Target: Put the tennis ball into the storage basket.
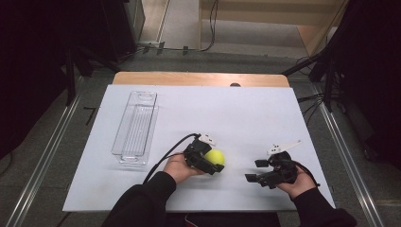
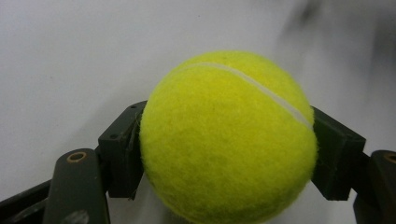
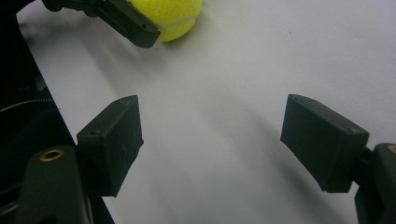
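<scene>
Left tongs (image 2: pixel 229 154) clamped on the tennis ball (image 2: pixel 229 140) at its widest part, one pad on each side, ball low over the white surface (image 1: pixel 246 118) near the front edge; right tongs (image 3: pixel 212 140) spread apart and holding nothing, off to the ball's right. Best to keep the squeeze even and lift straight up, since felt on a round body could slip. Clear bin (image 1: pixel 135 127) at rear left, a likely drop point: approach from above, release low inside.
</scene>
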### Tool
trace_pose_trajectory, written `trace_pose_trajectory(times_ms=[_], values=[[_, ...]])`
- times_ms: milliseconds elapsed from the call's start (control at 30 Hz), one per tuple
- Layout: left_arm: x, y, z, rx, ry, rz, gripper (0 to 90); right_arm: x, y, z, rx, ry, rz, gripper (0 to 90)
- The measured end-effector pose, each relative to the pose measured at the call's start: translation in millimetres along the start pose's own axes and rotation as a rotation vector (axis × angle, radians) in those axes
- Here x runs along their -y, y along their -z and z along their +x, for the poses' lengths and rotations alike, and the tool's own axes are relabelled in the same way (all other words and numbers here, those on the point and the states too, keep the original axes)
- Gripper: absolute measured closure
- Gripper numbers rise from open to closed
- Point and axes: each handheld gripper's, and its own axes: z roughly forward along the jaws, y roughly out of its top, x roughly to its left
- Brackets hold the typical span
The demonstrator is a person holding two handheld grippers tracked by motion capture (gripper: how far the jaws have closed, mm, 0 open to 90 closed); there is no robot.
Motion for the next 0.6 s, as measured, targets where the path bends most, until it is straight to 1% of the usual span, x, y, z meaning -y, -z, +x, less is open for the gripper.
trace_pose_trajectory(times_ms=[133, 233, 333, 500, 567, 600], values=[[-0.5, 3.3, 2.3, -0.009, 0.009, 0.0, 26.5, -0.1, 0.1, 0.3, 0.0, -0.002, -0.001, 18.6], [-1.1, 5.6, 2.8, -0.003, 0.021, -0.01, 26.5, -0.1, 0.0, 0.3, 0.0, -0.001, -0.001, 18.6], [-2.2, 8.8, 2.8, 0.001, 0.012, -0.011, 26.5, -0.1, 0.1, 0.3, -0.001, -0.001, -0.001, 18.6], [-3.6, 14.2, 1.7, 0.004, 0.025, -0.019, 26.4, -0.3, -0.1, 0.1, -0.001, 0.001, -0.001, 18.6], [-4.2, 17.2, 2.0, 0.002, 0.02, -0.019, 26.5, -0.3, -0.2, 0.2, -0.001, 0.001, -0.001, 18.6], [-4.5, 19.0, 1.4, 0.006, 0.029, -0.024, 26.5, -0.3, -0.2, 0.3, 0.0, 0.0, 0.0, 18.6]])
